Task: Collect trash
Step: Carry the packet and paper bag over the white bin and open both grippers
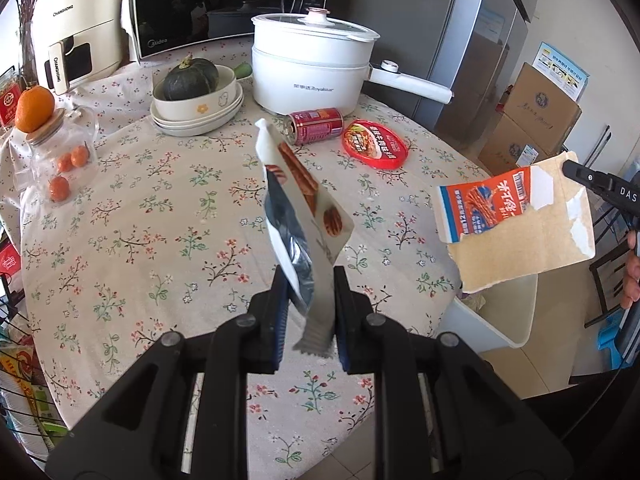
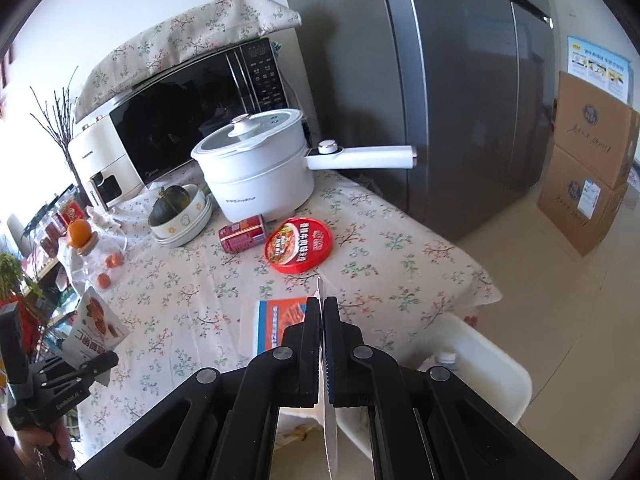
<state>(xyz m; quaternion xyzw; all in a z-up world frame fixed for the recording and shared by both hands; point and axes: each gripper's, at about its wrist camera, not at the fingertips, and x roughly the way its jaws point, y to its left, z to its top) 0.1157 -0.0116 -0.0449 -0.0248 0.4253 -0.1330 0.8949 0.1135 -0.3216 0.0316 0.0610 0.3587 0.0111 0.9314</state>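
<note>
My left gripper is shut on a white and silver snack wrapper, which stands up above the floral table. From the right wrist view, that left gripper and the wrapper sit at lower left. My right gripper is shut on a torn orange-printed carton, seen edge-on between the fingers. The left wrist view shows the carton hanging from the right gripper above a white bin beside the table. A red can lies on its side next to a red round lid.
At the back of the table stand a white electric pot, a microwave, stacked dishes holding a dark squash, and a glass jar with oranges. A grey fridge and cardboard boxes stand to the right.
</note>
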